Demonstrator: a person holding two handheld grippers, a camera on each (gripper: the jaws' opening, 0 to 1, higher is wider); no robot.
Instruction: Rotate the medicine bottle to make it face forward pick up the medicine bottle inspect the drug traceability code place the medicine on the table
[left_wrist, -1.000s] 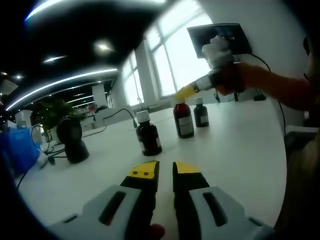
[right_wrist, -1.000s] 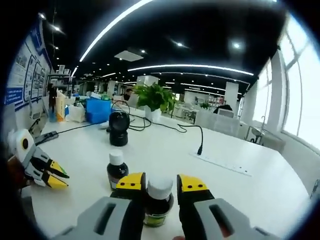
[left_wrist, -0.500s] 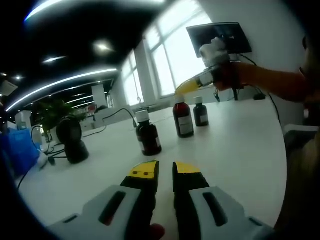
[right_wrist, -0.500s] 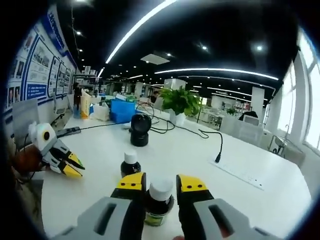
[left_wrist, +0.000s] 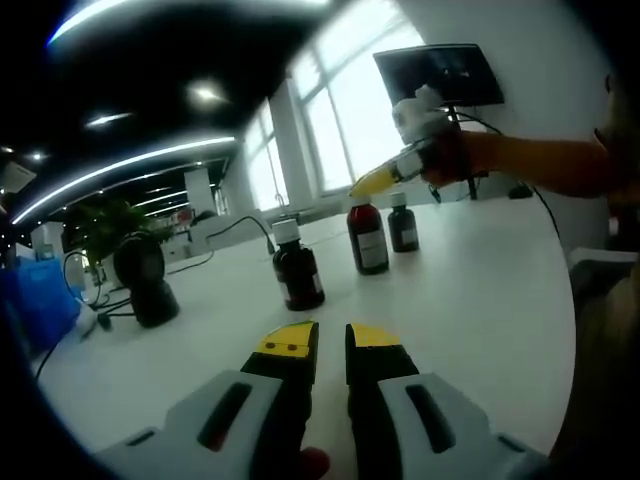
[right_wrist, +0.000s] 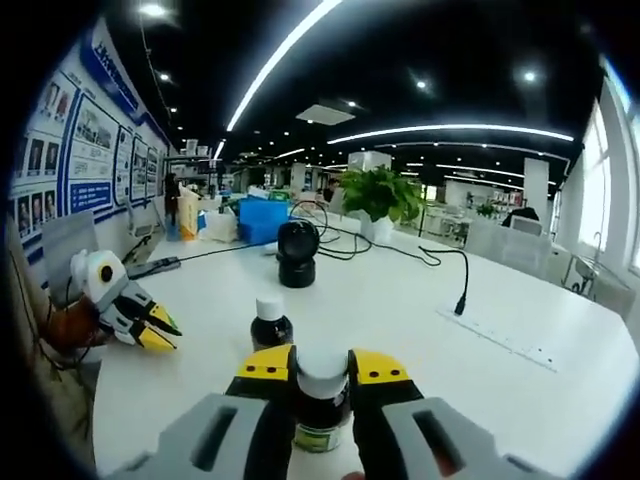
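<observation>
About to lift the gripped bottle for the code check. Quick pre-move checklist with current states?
1. Right gripper shut on the held bottle, jaws on both sides just below the white cap: ok.
2. Held bottle upright between the jaws: ok.
3. Label facing forward, traceability code readable: cannot tell, the jaws cover most of it.
4. Neighbouring bottle stands apart, beyond the jaws: ok.
5. Left gripper off to the side above the table, out of the lift path: ok.
6. Left gripper's jaws nearly closed on nothing: ok.
</observation>
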